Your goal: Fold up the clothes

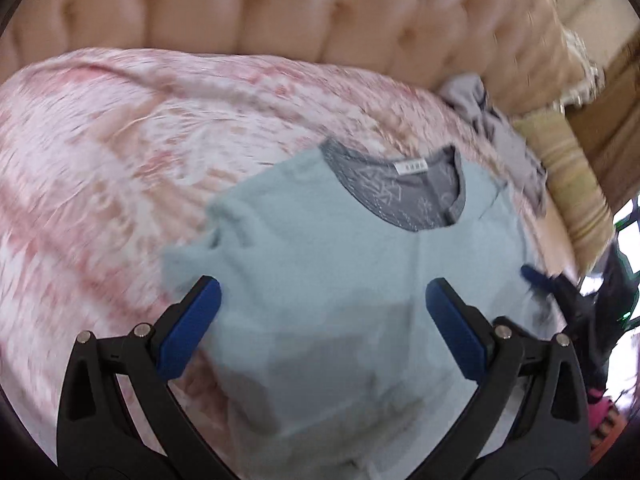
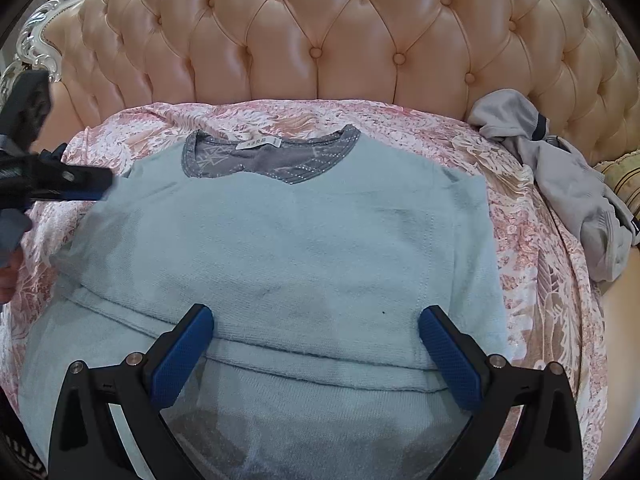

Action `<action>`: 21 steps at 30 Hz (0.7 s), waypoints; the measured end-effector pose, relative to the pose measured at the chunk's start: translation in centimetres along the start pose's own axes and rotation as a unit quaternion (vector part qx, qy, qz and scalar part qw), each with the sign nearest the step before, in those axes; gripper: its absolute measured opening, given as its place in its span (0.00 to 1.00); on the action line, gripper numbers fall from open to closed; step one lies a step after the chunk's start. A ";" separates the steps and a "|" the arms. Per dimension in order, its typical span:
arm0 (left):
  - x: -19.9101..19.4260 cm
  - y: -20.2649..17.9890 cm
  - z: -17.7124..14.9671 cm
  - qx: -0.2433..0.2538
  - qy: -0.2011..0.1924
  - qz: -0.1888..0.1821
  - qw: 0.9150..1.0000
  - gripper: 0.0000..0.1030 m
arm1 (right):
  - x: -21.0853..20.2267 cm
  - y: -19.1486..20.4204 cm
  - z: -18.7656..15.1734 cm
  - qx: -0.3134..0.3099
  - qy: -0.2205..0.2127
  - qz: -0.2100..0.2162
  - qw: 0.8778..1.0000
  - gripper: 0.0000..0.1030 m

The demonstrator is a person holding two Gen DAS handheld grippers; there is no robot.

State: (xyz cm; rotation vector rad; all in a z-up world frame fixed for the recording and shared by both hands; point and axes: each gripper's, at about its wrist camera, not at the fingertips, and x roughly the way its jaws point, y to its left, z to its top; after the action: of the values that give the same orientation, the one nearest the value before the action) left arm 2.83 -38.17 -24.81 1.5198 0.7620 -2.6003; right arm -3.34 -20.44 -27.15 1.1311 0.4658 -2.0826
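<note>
Both grippers are hovering over the top point(image 2: 280, 240): the right gripper point(image 2: 316, 344) is gaping wide with nothing between its jaws, and so is the left gripper point(image 1: 323, 316); the top is lying neck-up on the bedspread point(image 2: 532, 240), below the headboard point(image 2: 320, 32), with a hem-side band doubled across it and the sleeves seemingly tucked in. Judging by that, folding is sitting partway, and any further fold is calling for a grip on an edge; a grey garment point(image 2: 560, 176) is waiting at the right. Motion is blurring the left view, and the top's lower edge is running out of sight under the grippers.
</note>
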 end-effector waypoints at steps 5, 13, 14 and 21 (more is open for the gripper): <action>0.2 2.9 0.2 -0.044 0.001 0.037 0.998 1.00 | -0.1 -0.1 -0.1 0.001 -0.004 0.001 1.000 1.00; -4.0 3.1 0.7 -0.069 -0.042 -0.065 0.995 0.99 | -0.2 -0.2 -0.3 0.000 -0.012 0.001 1.000 1.00; -3.5 2.5 0.8 -0.054 -0.028 -0.078 0.995 0.99 | -0.2 -0.2 -0.3 0.001 -0.012 0.001 1.000 1.00; -0.8 2.1 1.2 -0.020 -0.001 -0.066 0.998 0.99 | -0.2 -0.2 -0.4 0.001 -0.014 0.002 1.000 1.00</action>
State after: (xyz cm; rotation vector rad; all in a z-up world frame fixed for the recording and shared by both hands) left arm 2.86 -40.68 -24.52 1.5058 0.9408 -2.6595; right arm -3.16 -20.02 -27.18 1.1016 0.4476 -2.0940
